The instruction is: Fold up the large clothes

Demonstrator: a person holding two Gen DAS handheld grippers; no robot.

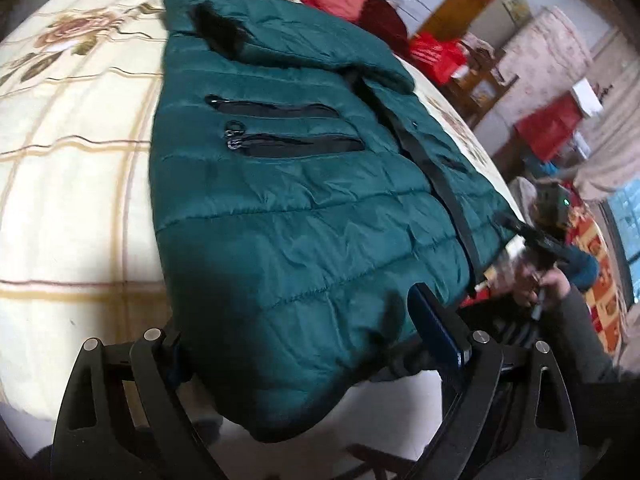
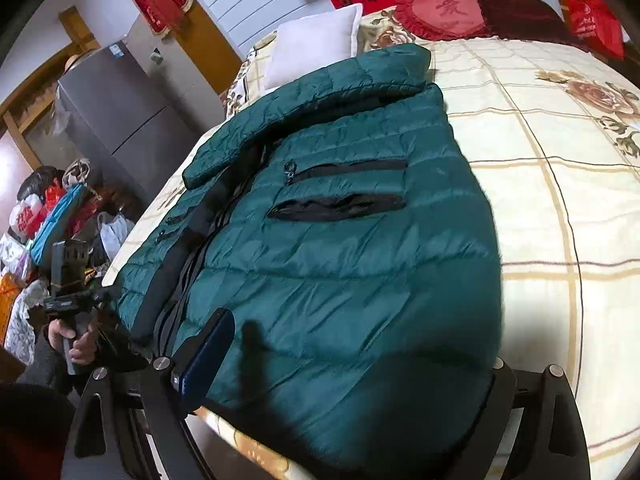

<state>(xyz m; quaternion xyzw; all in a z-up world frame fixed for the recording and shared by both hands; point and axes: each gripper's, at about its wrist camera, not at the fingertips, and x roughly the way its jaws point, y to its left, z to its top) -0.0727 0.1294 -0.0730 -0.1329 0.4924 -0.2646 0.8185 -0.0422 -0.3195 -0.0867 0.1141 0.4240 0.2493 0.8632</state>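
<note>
A dark green quilted puffer jacket (image 1: 288, 200) lies spread on the bed, front up, with two black zip pockets and a black front zipper. It also shows in the right wrist view (image 2: 340, 248). My left gripper (image 1: 304, 340) stands at the jacket's near hem corner with its fingers wide apart and hem fabric lying between them. My right gripper (image 2: 348, 360) stands at the other hem corner, fingers wide apart over the fabric. Each view shows the other gripper, held in a hand beyond the jacket's far edge.
The bed carries a cream plaid floral blanket (image 1: 72, 152), also in the right wrist view (image 2: 560, 184). A white pillow (image 2: 316, 46) and red cushions (image 2: 440, 14) lie at the head. A grey fridge (image 2: 120, 112) and bags (image 2: 48, 216) stand beside the bed.
</note>
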